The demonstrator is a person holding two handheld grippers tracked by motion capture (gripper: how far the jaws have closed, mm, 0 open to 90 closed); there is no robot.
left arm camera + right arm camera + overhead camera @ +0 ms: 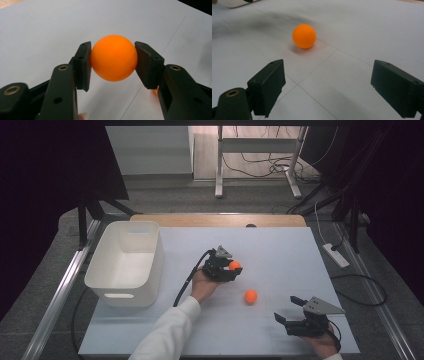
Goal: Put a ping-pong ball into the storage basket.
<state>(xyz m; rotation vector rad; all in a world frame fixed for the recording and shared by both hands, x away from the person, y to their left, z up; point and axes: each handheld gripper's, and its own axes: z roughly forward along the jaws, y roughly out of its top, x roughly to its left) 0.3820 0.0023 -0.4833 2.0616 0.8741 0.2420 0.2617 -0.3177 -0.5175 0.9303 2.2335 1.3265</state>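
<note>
Left gripper (113,66) clamped on an orange ball (114,58) at table (280,250) centre, pads square on its sides, presumably for carrying to the white bin (125,262) at left. Right gripper (328,87) wide open, empty, aimed at second orange ball (304,36) lying loose ahead, seemingly for pickup.

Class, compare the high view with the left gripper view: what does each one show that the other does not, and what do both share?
High view alone: the white bin, the free orange ball and the right gripper, its jaws open. Left gripper view alone: both pads pressing on the held ball's sides. Shared: the left gripper shut on the held orange ball over the white table.
</note>
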